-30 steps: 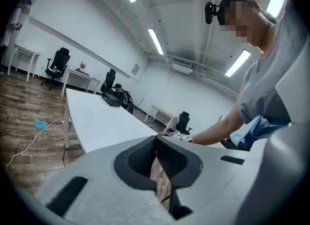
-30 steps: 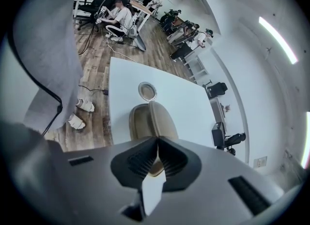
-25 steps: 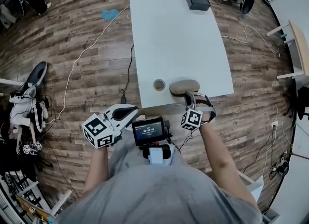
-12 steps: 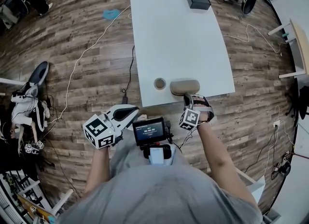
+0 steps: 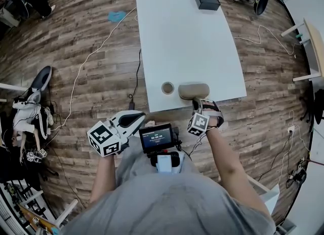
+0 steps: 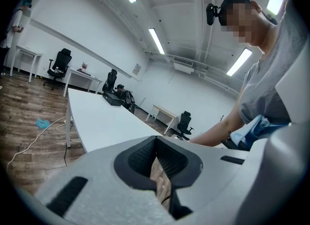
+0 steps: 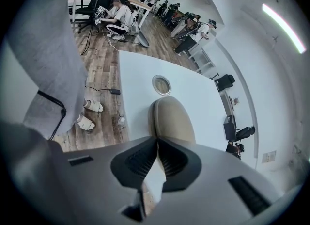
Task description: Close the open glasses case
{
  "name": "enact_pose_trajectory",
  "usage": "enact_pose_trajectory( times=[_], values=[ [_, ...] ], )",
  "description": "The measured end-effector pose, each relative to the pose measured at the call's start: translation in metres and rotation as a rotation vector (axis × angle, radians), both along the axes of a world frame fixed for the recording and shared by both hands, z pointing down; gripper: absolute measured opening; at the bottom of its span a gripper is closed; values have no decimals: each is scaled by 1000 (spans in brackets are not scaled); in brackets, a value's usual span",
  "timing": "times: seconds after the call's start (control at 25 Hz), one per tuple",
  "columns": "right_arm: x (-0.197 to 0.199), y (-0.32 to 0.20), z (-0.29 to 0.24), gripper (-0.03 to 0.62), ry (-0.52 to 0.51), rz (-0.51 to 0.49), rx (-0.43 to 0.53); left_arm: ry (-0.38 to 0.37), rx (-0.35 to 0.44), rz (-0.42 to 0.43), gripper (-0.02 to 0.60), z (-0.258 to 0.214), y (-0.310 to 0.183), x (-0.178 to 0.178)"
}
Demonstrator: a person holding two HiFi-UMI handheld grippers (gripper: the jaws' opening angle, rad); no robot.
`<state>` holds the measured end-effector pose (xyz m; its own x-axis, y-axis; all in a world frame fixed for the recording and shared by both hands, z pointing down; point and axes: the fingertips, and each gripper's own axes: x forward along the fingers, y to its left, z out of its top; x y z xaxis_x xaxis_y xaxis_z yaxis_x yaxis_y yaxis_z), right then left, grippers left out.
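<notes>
Currently the glasses case [image 5: 194, 90] lies on the white surface [image 5: 187, 36], close to its near edge, with a small round dish [image 5: 167, 87] just beside it on the left. In the right gripper view the lid looks already down, with a seam running lengthwise. I can't tell whether it's latched.

Right tongs [image 5: 198, 102]: jaws pressed together, nothing between them, tips just short of the case's near end, over the surface's edge. I can't tell whether they touch it. Left tongs [image 5: 136, 119]: also closed and empty, held low by the person's body, well away from the surface.

Risks from here, as I judge them:
- The case sits close to the edge. Any drag toward the person with the closed tongs could pull it off onto the floor.
- Nothing braces it, since the left tongs are out of play. A sideways or forward push would likely slide the case rather than seat the lid, and it could knock into the dish.
- The rounded shell and narrow closed tips make a slip likely. A press off the top centre could skid off or spin the case.
- If the lid isn't fully latched, a light tap may leave it sprung. Press straight down, near the middle.
</notes>
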<state>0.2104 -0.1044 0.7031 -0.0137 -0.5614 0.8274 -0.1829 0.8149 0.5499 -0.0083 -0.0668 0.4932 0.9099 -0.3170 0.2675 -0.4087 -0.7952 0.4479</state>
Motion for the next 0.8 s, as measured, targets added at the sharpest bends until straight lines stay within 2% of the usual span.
enact_pose_trajectory(
  times=[0.24,0.48,0.68,0.8],
  values=[
    [1,-4,-2,34,-16,12,-2,-2,-1,4,18,0,-3,1],
    [2,-1,-7,34,-89,77,-4,-2,2,13,18,0,-3,1],
    [3,7,-24,34,-191,159,10,4,3,25,18,-1,-5,3],
    [0,15,-42,34,-312,253,25,6,7,38,18,0,-6,4]
  ],
)
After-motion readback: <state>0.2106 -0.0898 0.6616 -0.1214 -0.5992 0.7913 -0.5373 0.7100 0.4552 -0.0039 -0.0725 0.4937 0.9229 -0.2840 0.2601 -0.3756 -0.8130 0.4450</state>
